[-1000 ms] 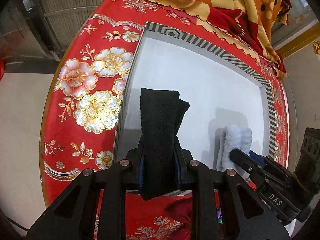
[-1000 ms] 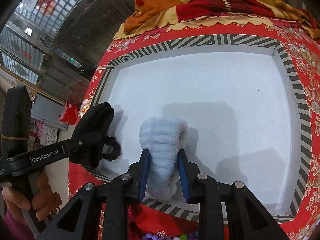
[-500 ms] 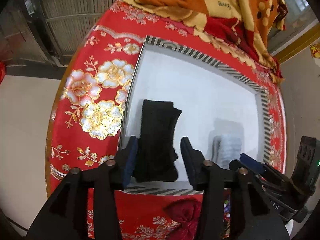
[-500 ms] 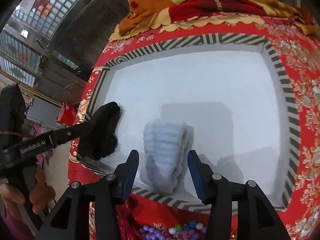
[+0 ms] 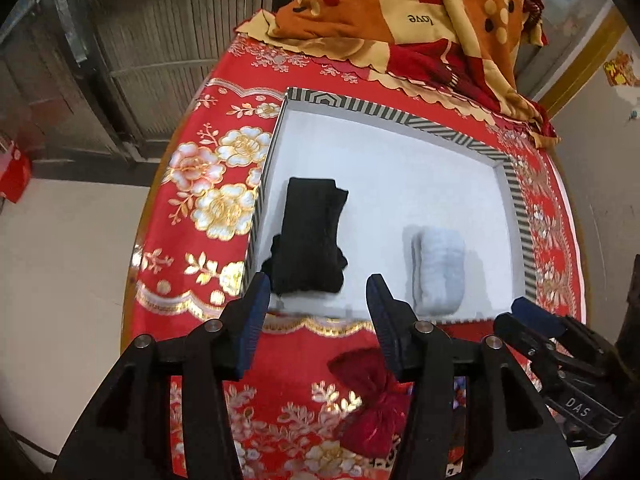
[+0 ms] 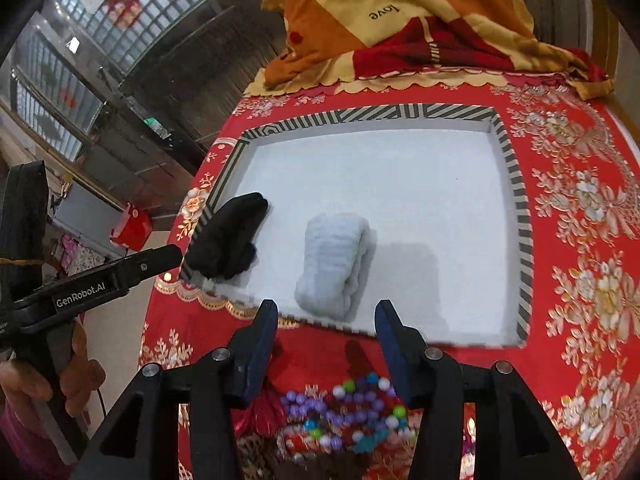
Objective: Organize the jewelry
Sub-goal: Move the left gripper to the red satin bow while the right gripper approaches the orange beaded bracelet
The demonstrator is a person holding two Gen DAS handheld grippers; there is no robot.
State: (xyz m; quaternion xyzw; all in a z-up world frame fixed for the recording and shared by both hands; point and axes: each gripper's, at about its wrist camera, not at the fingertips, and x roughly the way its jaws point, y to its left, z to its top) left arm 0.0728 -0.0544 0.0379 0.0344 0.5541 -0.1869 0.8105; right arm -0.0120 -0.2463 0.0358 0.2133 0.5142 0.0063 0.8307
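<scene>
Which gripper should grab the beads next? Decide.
Right. The right gripper is open, with the colored beads just below its fingers. The left gripper is open too, nearer the black cloth.

– How's my light?
– Bright and even; daylight through the glass-block window (image 6: pixel 160 12) on my right camera.
– Shadows?
– Soft, beside the pale roll (image 6: pixel 336 264).
– Sharpness?
– Middle fairly crisp; edges bend, corners go black, the beads (image 6: pixel 348 412) blur.
</scene>
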